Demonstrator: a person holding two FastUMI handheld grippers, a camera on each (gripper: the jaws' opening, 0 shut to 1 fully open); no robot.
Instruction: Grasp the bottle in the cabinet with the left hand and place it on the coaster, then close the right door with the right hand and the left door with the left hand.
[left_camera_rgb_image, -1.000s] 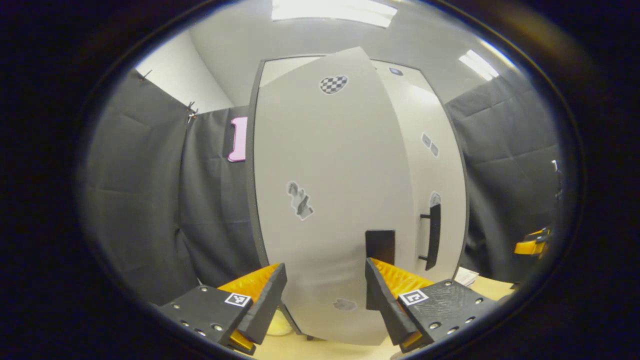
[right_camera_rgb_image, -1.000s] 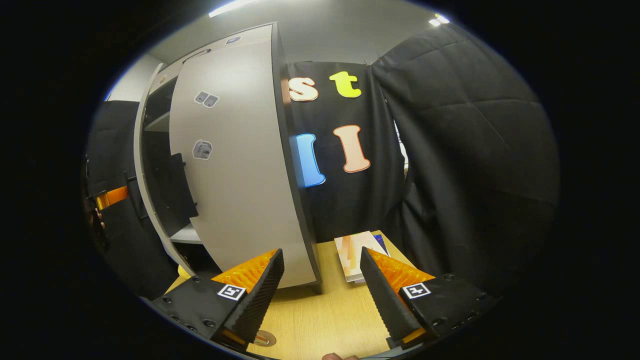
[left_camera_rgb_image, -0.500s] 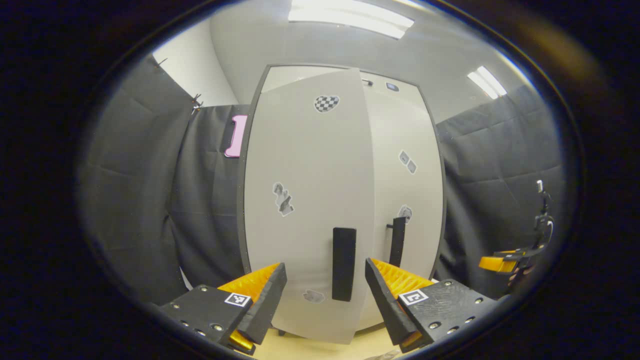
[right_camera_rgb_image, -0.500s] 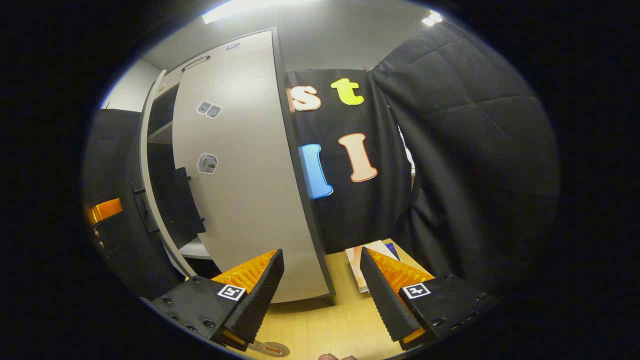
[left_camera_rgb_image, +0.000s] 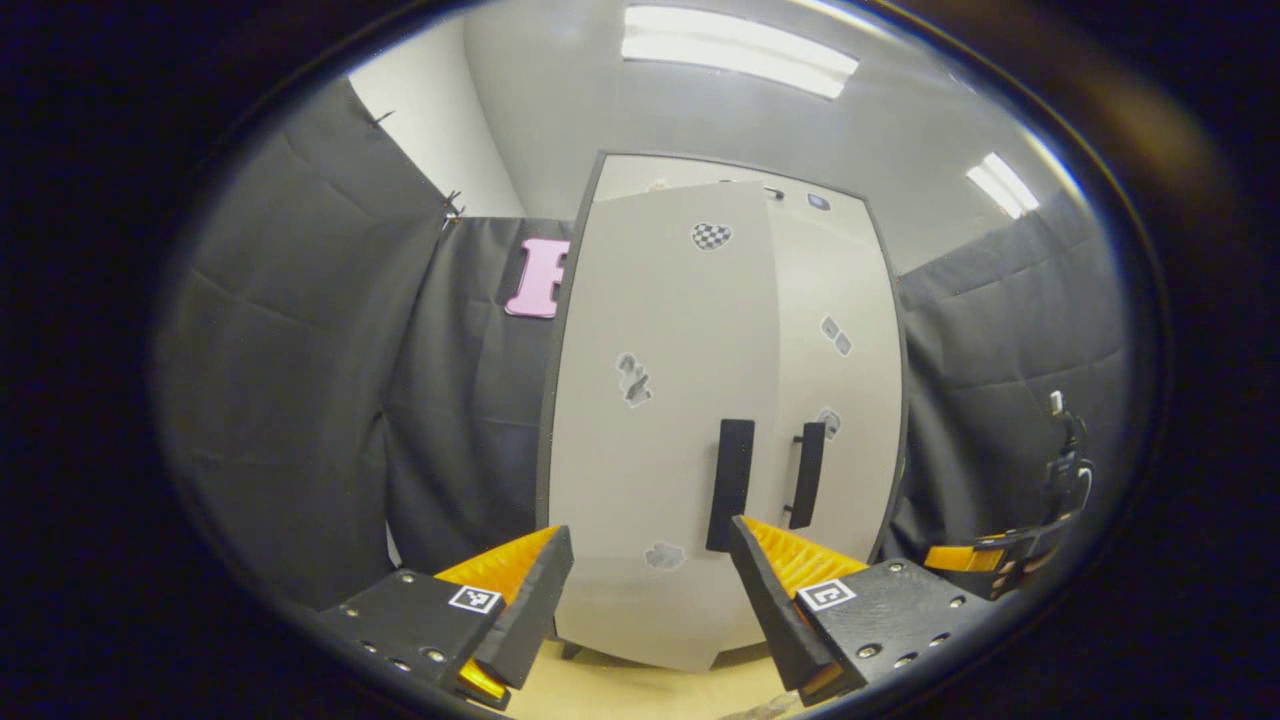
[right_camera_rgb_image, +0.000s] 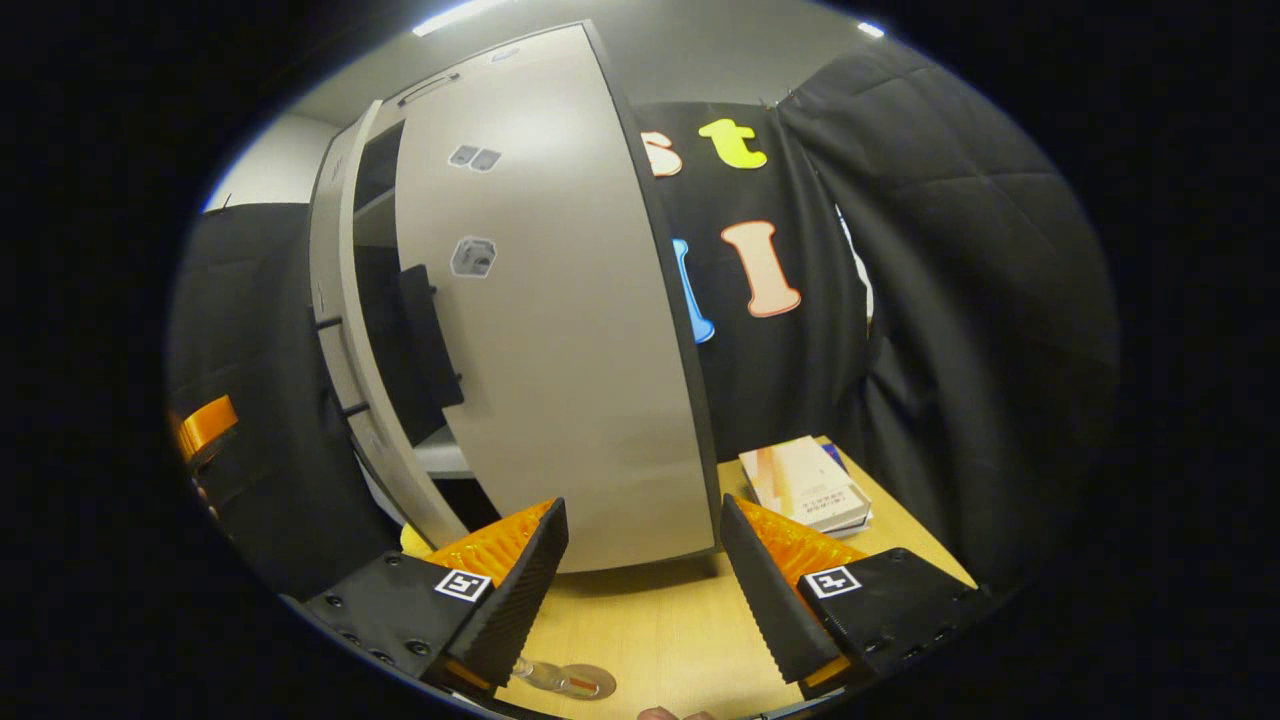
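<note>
Left gripper (left_camera_rgb_image: 650, 590) open, empty, low centre of left gripper view, facing tall grey two-door cabinet (left_camera_rgb_image: 725, 400). Left door (left_camera_rgb_image: 660, 420) nearly shut; its black bar handle (left_camera_rgb_image: 732, 484) just above right finger. Right door (right_camera_rgb_image: 560, 300) appeared shut in left gripper view; gap beside it at left in right gripper view. Right gripper (right_camera_rgb_image: 645, 590) open, empty, above light wooden desk (right_camera_rgb_image: 650, 630). Stacked books (right_camera_rgb_image: 805, 485) on desk, right of cabinet. Bottle partly visible at bottom edge (right_camera_rgb_image: 565, 680), coaster not discernible.

Left door (left_camera_rgb_image: 650, 420) swung nearly shut against right door (left_camera_rgb_image: 840, 380); cabinet now smaller, farther off in left gripper view; handles side by side.
</note>
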